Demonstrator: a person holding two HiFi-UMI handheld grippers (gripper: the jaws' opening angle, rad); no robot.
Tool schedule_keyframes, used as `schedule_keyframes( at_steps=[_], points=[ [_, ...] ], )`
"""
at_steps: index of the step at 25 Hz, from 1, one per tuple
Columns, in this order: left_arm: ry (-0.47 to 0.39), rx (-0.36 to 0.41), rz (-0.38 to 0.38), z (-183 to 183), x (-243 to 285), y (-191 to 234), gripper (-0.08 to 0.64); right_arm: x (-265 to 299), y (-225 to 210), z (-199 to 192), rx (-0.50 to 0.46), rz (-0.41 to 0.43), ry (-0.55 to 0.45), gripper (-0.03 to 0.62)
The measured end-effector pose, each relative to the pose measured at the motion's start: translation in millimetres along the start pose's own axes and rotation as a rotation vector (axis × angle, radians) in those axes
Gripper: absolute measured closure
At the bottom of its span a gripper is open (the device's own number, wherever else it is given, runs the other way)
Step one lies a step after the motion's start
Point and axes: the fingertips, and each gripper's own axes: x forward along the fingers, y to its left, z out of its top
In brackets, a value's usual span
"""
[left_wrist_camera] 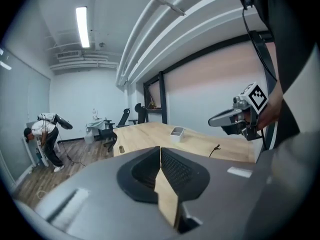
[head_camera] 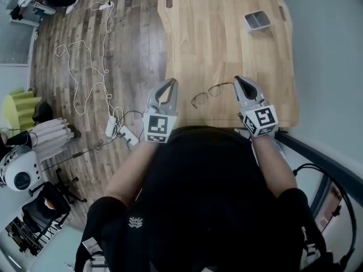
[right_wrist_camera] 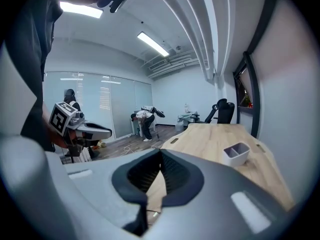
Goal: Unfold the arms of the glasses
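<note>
Glasses (head_camera: 207,95): flat on tabletop (head_camera: 227,33) by near edge, between the grippers; long axis crosswise, right end angled farther away, one arm pointing rightward. Clenched, empty: left hand-held gripper (head_camera: 172,83), right hand-held gripper (head_camera: 238,79).

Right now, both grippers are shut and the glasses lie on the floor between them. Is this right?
Not quite. The glasses lie on the table, not on the floor; the head view shows this. The rest holds: the left gripper and the right gripper are both shut, and the glasses lie between them.
</note>
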Motion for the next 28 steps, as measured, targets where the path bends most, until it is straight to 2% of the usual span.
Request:
schedule_keyframes(
  at_steps=[2, 7, 19, 28],
  points=[
    [-0.002, 0.032, -0.001, -1, 2, -2, 0.551, 2, 0, -7, 0.007, 0.024, 0.011, 0.591],
    [0.003, -0.001, 0.004, -3, 9, 0, 0.554, 6, -6, -27, 0.025, 0.029, 0.072, 0.592],
    [-0.006, -0.001, -0.024, 10, 19, -3, 0.554, 5, -12, -15, 0.010, 0.016, 0.057, 0.592],
    [-0.001, 0.018, -0.037, 5, 26, -4, 0.554, 11, -19, -18, 0.011, 0.011, 0.051, 0.592]
  ],
)
